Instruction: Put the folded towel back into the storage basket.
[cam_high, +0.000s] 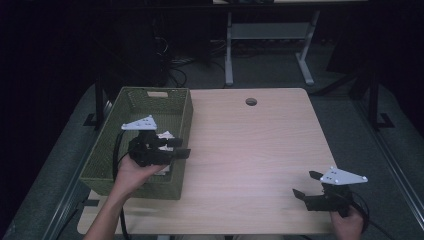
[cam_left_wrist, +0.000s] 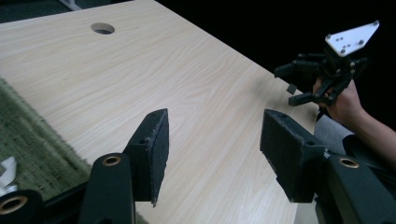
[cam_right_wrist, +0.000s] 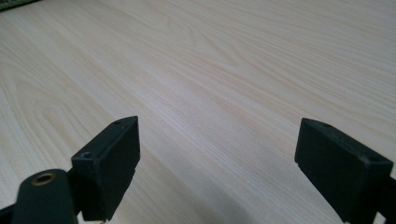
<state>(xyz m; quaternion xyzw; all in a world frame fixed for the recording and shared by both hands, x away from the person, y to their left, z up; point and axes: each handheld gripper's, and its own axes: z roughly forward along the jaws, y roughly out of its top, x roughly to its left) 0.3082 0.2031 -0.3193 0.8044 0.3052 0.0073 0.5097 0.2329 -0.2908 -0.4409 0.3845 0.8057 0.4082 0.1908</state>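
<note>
Green basket (cam_high: 125, 150), left gripper (cam_high: 182, 148) empty above rim

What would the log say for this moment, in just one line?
left gripper: open, empty, over green basket edge | right gripper: open, empty, above table | white item in basket

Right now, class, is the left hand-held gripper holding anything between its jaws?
No: the left hand-held gripper stands open, with only bare table showing between its jaws.
</note>
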